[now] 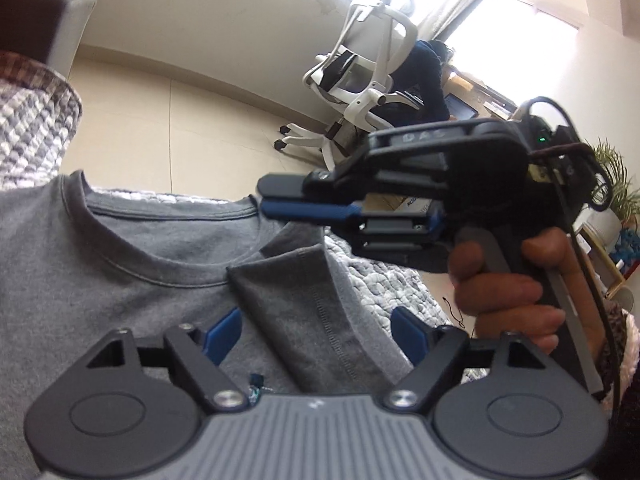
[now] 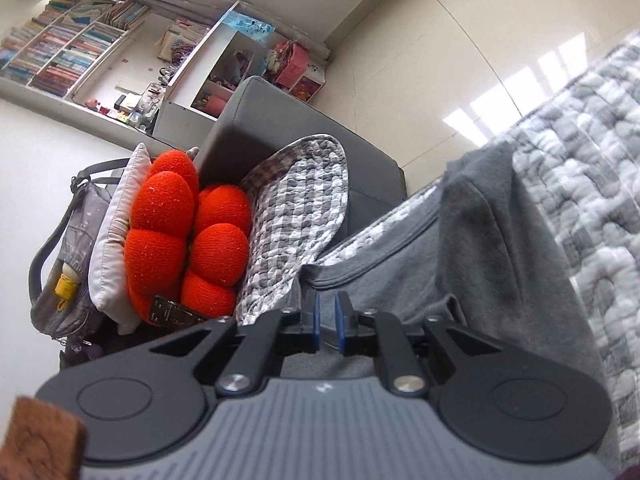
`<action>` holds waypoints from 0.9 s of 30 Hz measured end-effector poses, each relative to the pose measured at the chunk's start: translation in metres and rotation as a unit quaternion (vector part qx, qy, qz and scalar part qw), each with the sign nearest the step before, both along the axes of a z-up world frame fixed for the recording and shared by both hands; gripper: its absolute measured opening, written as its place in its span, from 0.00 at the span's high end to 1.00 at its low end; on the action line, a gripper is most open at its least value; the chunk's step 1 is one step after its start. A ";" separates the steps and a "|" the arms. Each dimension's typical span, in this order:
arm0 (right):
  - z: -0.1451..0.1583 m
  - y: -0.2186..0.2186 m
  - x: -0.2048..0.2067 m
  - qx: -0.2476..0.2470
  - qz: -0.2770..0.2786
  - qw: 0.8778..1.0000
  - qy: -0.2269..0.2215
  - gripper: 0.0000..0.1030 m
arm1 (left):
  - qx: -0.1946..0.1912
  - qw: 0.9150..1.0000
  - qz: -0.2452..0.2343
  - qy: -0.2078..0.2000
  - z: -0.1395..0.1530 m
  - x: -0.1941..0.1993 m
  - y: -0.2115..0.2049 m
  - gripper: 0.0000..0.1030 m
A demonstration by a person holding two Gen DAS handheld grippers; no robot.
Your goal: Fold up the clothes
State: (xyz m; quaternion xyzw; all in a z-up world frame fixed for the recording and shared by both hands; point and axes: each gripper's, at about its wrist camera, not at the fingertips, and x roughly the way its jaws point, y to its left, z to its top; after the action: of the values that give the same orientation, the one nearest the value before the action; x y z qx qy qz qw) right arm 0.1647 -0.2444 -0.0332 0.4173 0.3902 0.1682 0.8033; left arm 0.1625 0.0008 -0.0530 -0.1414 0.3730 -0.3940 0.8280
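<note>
from my left wrist: my left claw (image 1: 316, 332) stands released over the grey t-shirt (image 1: 120, 264), spread on the quilt (image 1: 384, 276), a sleeve (image 1: 304, 300) folded in between its blue pads. my right claw (image 1: 268, 196) hovers nearly clenched, empty.

from my right wrist: right claw (image 2: 327, 322) nearly clenched on nothing, over the collar (image 2: 372, 264), likely lining up the next fold.

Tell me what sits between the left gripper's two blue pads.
In the left wrist view, the left gripper stands open over the grey T-shirt; its folded-in sleeve lies between them.
</note>
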 end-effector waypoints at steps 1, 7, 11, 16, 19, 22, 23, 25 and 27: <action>0.003 -0.001 -0.002 -0.006 0.001 1.000 -0.004 0.86 | -0.001 1.000 0.003 0.006 -0.002 0.002 0.001 0.27; 0.006 -0.014 -0.026 -0.046 -0.003 0.999 -0.008 0.86 | -0.005 1.000 0.013 0.023 -0.005 0.007 0.005 0.35; -0.004 -0.029 -0.047 -0.062 -0.015 0.998 0.006 0.86 | -0.004 1.000 0.017 0.026 -0.002 0.008 0.006 0.35; -0.015 -0.041 -0.076 -0.075 -0.024 0.996 0.039 0.86 | -0.006 0.998 0.039 0.051 -0.001 0.016 0.012 0.35; -0.021 -0.041 -0.092 -0.082 -0.018 0.994 0.065 0.86 | -0.010 0.997 0.042 0.062 -0.002 0.018 0.016 0.35; -0.025 -0.034 -0.107 -0.095 -0.002 0.992 0.084 0.86 | -0.011 0.997 0.041 0.068 -0.003 0.018 0.016 0.35; -0.025 -0.030 -0.111 -0.099 0.004 0.991 0.088 0.86 | -0.010 0.997 0.041 0.069 -0.003 0.018 0.016 0.35; -0.025 -0.023 -0.119 -0.105 0.017 0.990 0.094 0.86 | -0.010 0.997 0.039 0.073 -0.003 0.019 0.015 0.34; -0.024 -0.016 -0.126 -0.109 0.031 0.989 0.096 0.86 | -0.010 0.996 0.037 0.075 -0.004 0.018 0.014 0.34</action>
State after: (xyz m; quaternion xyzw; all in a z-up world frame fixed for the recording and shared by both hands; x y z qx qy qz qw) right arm 0.0386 -0.2602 -0.0573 0.3296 0.4941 0.1087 0.7971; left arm 0.1808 0.0150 -0.0566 -0.1926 0.4247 -0.3555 0.8100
